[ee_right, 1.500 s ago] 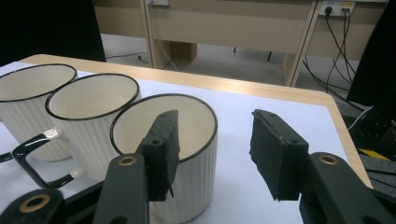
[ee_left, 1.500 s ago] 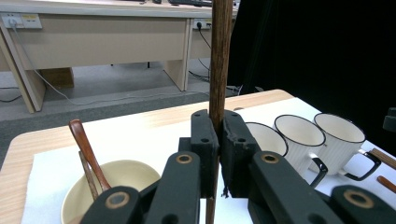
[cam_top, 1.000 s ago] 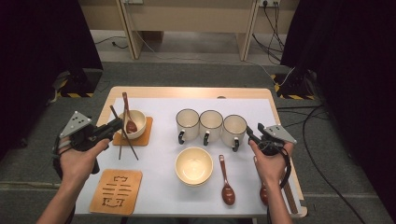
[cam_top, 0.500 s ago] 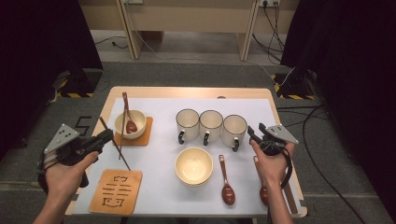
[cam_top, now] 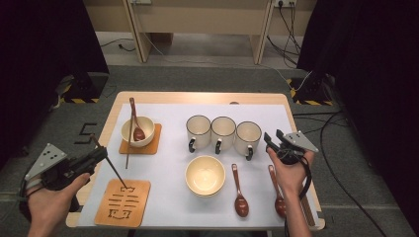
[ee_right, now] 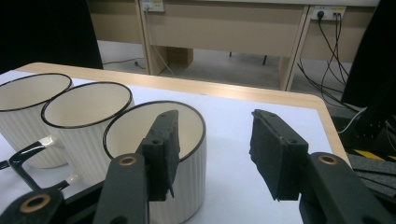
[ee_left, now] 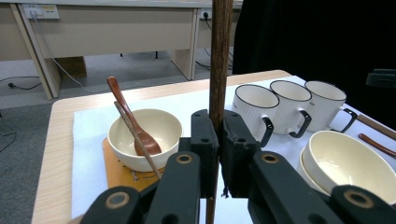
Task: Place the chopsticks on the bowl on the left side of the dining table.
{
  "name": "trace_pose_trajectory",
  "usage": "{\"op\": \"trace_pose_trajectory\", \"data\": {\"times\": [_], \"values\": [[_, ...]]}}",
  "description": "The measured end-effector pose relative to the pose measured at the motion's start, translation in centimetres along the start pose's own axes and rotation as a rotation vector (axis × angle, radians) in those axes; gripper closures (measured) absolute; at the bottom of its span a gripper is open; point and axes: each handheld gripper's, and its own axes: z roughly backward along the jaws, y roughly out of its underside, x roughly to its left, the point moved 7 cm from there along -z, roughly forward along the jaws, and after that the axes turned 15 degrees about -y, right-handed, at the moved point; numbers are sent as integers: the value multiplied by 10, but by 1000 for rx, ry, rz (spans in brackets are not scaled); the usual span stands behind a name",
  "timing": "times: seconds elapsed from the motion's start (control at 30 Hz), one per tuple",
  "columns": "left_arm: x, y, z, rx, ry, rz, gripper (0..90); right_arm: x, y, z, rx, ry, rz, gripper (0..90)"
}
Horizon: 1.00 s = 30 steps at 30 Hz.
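Observation:
My left gripper (cam_top: 97, 156) (ee_left: 219, 136) hovers over the table's left edge, shut on a dark wooden chopstick (cam_top: 109, 165) (ee_left: 220, 65). The stick's lower tip hangs just above an orange patterned coaster (cam_top: 123, 203). A second chopstick (cam_top: 128, 143) (ee_left: 140, 140) leans out of a cream bowl (cam_top: 144, 129) (ee_left: 163, 125), which also holds a brown spoon (cam_top: 136, 124) (ee_left: 133, 121). My right gripper (cam_top: 272, 139) (ee_right: 212, 149) stands open and holds nothing, just right of the rightmost of three white mugs (cam_top: 247, 136) (ee_right: 187, 122).
The bowl with the spoon rests on another orange coaster (cam_top: 154, 144). A stacked cream bowl (cam_top: 205, 175) (ee_left: 348, 161) sits at the front centre. Two brown spoons (cam_top: 239, 193) (cam_top: 277, 193) lie to its right. A white mat (cam_top: 173, 163) covers the table.
My left gripper has pulled left and toward the person, carrying one chopstick away from the bowl to above the front coaster. The right gripper has stayed in place.

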Motion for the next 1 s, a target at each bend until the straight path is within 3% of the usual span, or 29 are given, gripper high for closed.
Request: {"op": "trace_pose_trajectory", "data": {"times": [0.17,0.37,0.63,1.0], "values": [[9,-3,-1,-7,-25,-12,835,0,-1,2,-4,3,0,524],[23,-7,-10,-10,-58,6,835,-1,-1,3,-4,7,-3,524],[48,-22,-40,-15,-111,16,835,-2,-2,5,-6,13,2,525],[54,-28,-80,24,-129,34,835,-2,-2,5,-6,11,0,525]]}}
